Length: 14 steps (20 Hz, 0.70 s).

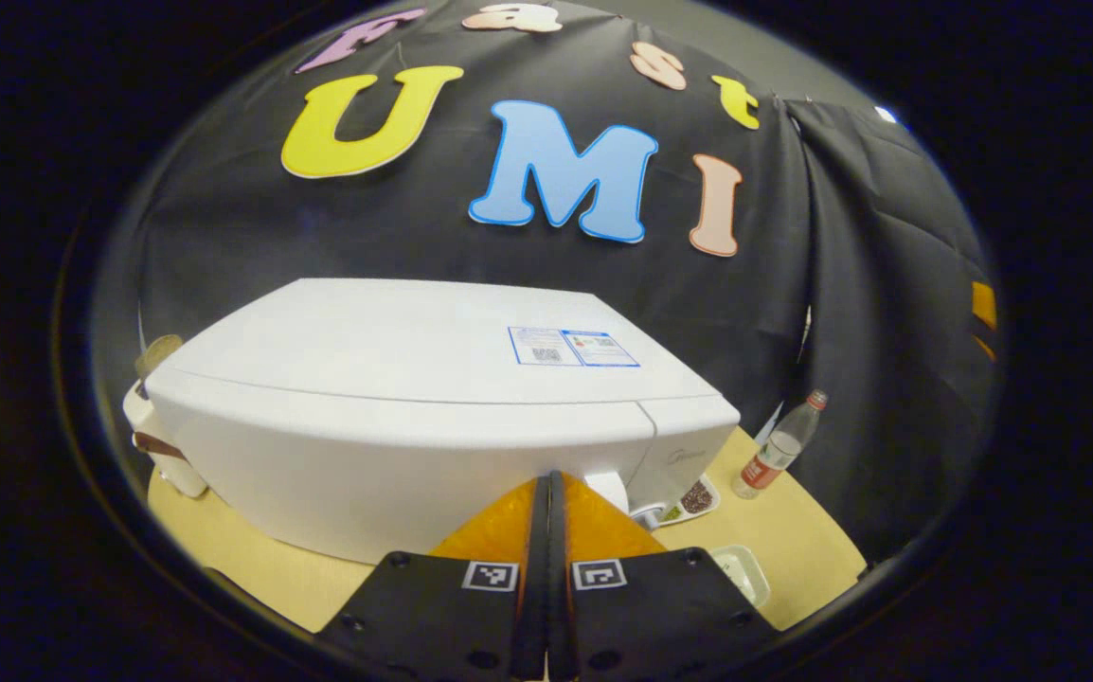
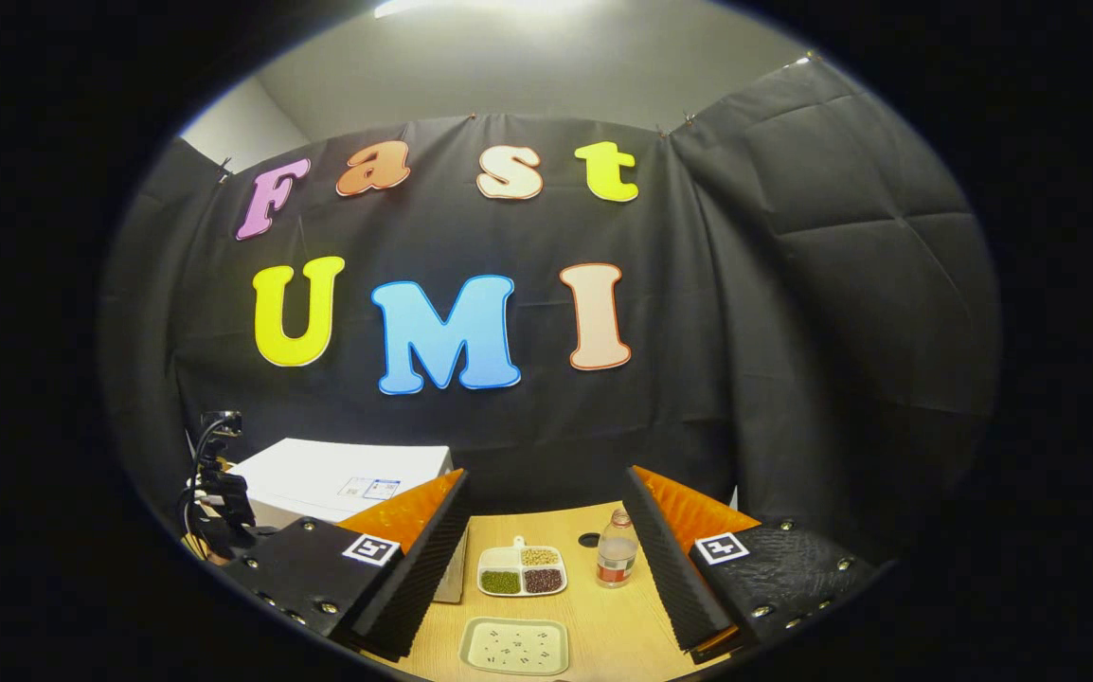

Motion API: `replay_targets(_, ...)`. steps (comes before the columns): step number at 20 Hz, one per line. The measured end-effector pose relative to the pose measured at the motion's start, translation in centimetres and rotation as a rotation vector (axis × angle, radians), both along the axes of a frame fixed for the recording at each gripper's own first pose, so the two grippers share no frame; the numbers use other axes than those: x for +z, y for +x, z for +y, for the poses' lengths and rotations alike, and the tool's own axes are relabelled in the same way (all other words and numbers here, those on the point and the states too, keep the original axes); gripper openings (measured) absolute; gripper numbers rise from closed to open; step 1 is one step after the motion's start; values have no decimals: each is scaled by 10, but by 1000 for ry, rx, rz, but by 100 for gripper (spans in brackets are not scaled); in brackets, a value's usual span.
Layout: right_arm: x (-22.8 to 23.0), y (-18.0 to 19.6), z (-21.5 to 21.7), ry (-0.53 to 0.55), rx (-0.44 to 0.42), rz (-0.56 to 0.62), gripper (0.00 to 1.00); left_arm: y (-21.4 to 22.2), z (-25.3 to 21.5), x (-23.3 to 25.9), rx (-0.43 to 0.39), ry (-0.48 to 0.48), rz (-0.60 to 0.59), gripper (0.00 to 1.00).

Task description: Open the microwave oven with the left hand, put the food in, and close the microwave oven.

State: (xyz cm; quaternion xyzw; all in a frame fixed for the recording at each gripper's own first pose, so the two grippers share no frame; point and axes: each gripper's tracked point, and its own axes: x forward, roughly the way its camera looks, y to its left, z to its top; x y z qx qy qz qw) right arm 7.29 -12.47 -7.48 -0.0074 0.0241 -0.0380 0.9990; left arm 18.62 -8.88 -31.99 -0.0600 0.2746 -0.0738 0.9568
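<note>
On the pale wooden tabletop (image 2: 603, 616) a smooth white box-shaped microwave oven (image 1: 433, 417) is set, its door closed and two small printed labels stuck to its flat top. In the left gripper view it is seen from close by and slightly above, just past the left gripper (image 1: 549, 493), whose two fingers are pressed flat together with nothing between them. A glossy white knob-like part is seen directly beyond the fingertips, low on the oven's front.

In the right gripper view the right gripper (image 2: 546, 511) is held wide apart and nothing is gripped; ribbed pads are shown on the inner faces of its fingers. Between them, well apart from either finger, the food is seen: one white divided plastic dish (image 2: 522, 569) with four compartments of small dried beans, green, tan and dark among them. Nearer the camera one shallow pale rectangular tray (image 2: 514, 646) with dark specks is laid. Just right of the dish one clear plastic bottle (image 2: 616, 559) with a red label stands upright, and a small dark round spot is seen on the table beside it. At the left edge, beside the oven, the other gripper's dark body with cables is visible.
</note>
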Motion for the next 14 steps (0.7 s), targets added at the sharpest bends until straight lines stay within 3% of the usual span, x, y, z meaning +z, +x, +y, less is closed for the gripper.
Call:
replay_targets(5, -2, -4, 10, 12, 24, 9, 98, -12, 23, 57, 35, 22, -90, 7)
replay_targets(12, 18, -4, 57, -4, 111, -17, 98, -74, 83, 233, 110, 143, -424, 8)
replay_targets(13, 22, -5, 66, -3, 124, -20, 98, -88, 90, 259, 122, 170, -468, 12)
replay_targets(14, 27, -7, 77, 3, 139, -23, 98, -98, 98, 281, 136, 193, -502, 38)
